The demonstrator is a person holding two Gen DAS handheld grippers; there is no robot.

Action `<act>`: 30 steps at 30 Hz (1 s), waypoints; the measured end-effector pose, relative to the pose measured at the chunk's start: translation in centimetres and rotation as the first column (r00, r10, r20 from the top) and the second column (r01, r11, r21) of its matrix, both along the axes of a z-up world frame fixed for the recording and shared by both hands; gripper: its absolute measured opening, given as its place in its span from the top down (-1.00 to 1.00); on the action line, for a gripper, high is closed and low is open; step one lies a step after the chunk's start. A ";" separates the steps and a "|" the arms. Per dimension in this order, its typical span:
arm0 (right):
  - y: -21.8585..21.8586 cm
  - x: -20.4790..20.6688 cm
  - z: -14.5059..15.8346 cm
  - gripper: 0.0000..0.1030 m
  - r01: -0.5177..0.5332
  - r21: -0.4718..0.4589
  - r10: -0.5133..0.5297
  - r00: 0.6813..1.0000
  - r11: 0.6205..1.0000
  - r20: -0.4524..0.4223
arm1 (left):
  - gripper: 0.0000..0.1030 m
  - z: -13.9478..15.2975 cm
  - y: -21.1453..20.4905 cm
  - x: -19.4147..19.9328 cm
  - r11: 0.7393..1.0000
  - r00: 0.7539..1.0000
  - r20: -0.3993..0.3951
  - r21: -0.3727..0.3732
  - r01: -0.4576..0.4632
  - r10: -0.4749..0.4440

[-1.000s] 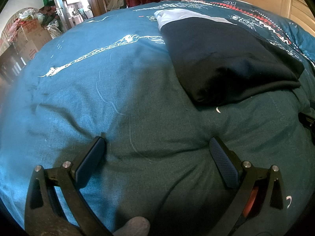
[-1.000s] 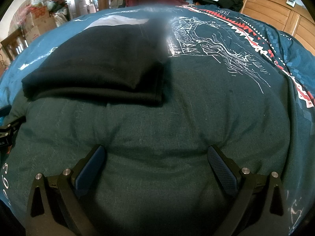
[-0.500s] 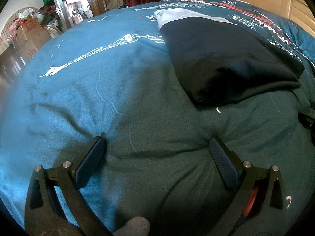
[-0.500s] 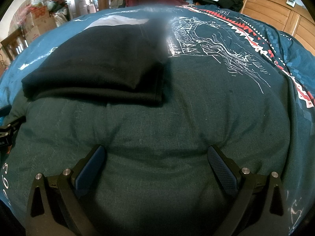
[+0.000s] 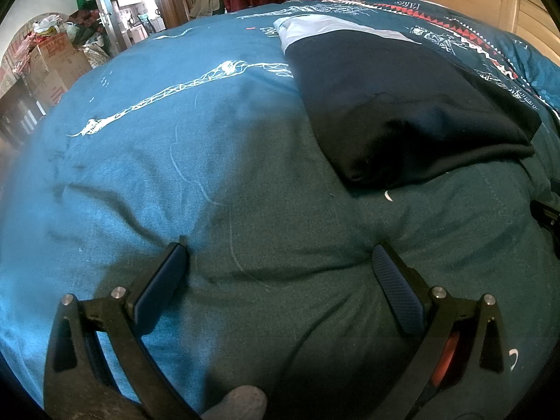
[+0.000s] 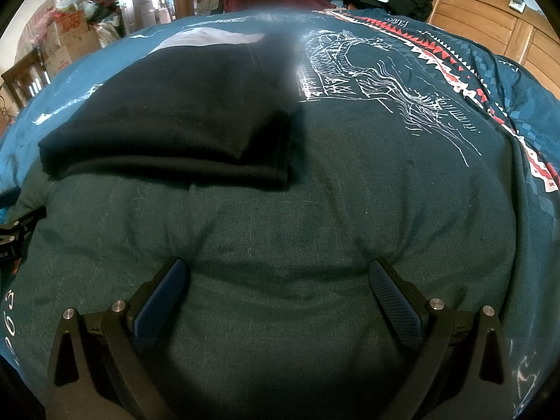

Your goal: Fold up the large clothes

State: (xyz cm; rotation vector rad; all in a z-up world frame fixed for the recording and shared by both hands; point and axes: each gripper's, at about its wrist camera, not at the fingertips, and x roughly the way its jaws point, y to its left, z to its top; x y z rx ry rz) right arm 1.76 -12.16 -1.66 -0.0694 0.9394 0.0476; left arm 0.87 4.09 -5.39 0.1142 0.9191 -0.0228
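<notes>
Teal bedding [image 5: 147, 182] printed with white line drawings and a red-and-white zigzag border covered the whole work surface, with cardboard boxes [image 5: 56, 66] and a wooden headboard [image 6: 490, 24] at the room's edges. On it lay the black garment [image 6: 168, 112], already folded into a thick rectangle with a pale grey panel showing at its far end. Both tools rested low on the quilt just short of it: the left gripper [image 5: 280, 273] and the right gripper [image 6: 280, 287] each had their jaws spread wide with nothing between them. The fold looked finished or nearly so; any next move would likely call for reaching forward to the near edge for a final fold or to carry it off. A smudged patch blurred the garment's far right corner, and the layers underneath were hidden.
</notes>
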 end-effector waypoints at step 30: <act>-0.1 3.4 -0.1 -1.00 0.113 0.065 -0.110 0.992 0.991 -0.058 | -1.00 -0.2 0.4 0.4 1.000 1.000 -0.020 -0.023 0.012 -0.012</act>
